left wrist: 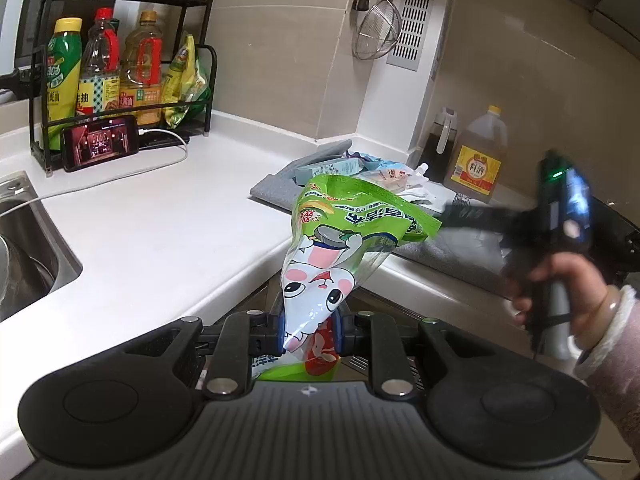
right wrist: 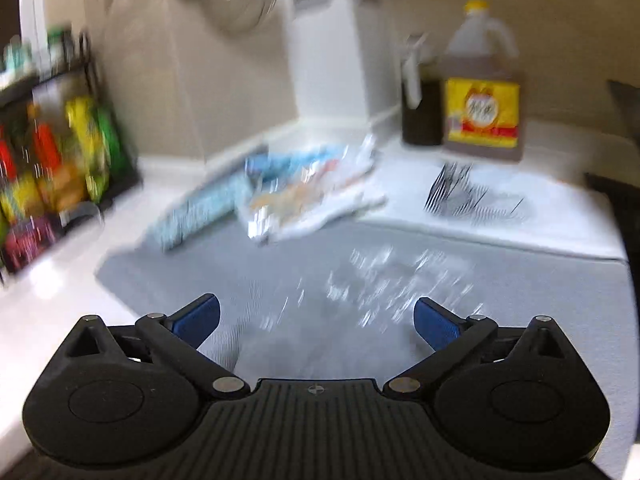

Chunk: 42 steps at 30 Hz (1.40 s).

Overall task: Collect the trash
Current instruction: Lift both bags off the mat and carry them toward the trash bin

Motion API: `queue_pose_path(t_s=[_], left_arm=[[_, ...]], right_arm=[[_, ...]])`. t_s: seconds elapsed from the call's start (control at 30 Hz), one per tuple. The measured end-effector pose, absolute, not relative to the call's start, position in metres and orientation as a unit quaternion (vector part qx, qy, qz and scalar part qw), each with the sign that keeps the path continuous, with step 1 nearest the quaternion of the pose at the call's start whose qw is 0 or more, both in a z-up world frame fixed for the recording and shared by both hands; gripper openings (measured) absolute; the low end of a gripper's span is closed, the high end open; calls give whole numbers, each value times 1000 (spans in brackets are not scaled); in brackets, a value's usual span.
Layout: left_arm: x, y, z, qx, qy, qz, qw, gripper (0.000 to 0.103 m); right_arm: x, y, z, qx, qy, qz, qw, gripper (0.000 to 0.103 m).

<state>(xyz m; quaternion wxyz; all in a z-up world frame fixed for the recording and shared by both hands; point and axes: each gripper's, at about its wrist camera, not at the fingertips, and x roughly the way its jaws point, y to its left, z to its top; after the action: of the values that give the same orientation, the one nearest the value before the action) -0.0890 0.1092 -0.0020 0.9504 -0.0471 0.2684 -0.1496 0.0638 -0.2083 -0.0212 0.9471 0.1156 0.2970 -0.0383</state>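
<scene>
our left gripper pinches a glossy plastic bag — green, printed with a white cartoon rabbit. its narrow end is crumpled between the blue pads, and it flares into a cone that rises above the counter edge. that counter is smooth and white, with a rounded lip.

our right gripper stands wide, nothing between its blue fingers. it hangs over a grey ribbed mat with a fine woven look. in the left view it shows as a dark blur, held in a hand with a fuzzy cuff.

more trash lies heaped at the mat's far edge: a pale blue carton, crinkled foil and white wrappers, all blurred. beyond it a squat jug with a yellow label stands near the wall, touching a dark bottle.

far left, a black wire rack holds oil bottles; a phone leans at its foot. a mesh strainer hangs on the tiled wall.
</scene>
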Motion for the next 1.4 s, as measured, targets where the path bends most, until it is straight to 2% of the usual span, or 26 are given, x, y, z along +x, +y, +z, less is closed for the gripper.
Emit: queue_pose_path(t_s=[0.03,0.1,0.13,0.17,0.2,0.23,0.27,0.47,0.77,1.17,1.4], left_arm=[[-89,110,-2,-48,269,-150,950,23],[-90,111,-2,-49,268,-151,950,23],[-90,112,-2,-49,268,-151,950,23],[-90,112,-3,-49,270,-151,950,23],[-90,111,-3,-50,272,-151,949,23],[-89,110,-4,-51,274,-152,948,23],[-89,109,-4,-53,276,-152,948,23],[-96,106,-8,-51,281,-157,946,23],[-114,104,-22,-50,310,-168,934,23],[-137,108,-30,-42,336,-154,928,23],[-142,112,-40,-47,354,-150,922,23]], right_arm=[[68,-206,-27,112,313,-50,942,102],[68,-209,-38,126,318,-72,937,91],[63,-212,-41,136,307,-83,938,76],[59,-213,-42,135,298,-90,941,50],[56,-214,-43,128,295,-92,942,37],[54,-216,-43,122,296,-92,943,18],[51,-219,-42,124,295,-93,943,8],[11,-227,-24,107,250,-100,957,5],[-88,-186,11,56,191,18,980,5],[-151,-138,19,50,221,120,967,5],[-147,-121,-12,51,287,132,947,5]])
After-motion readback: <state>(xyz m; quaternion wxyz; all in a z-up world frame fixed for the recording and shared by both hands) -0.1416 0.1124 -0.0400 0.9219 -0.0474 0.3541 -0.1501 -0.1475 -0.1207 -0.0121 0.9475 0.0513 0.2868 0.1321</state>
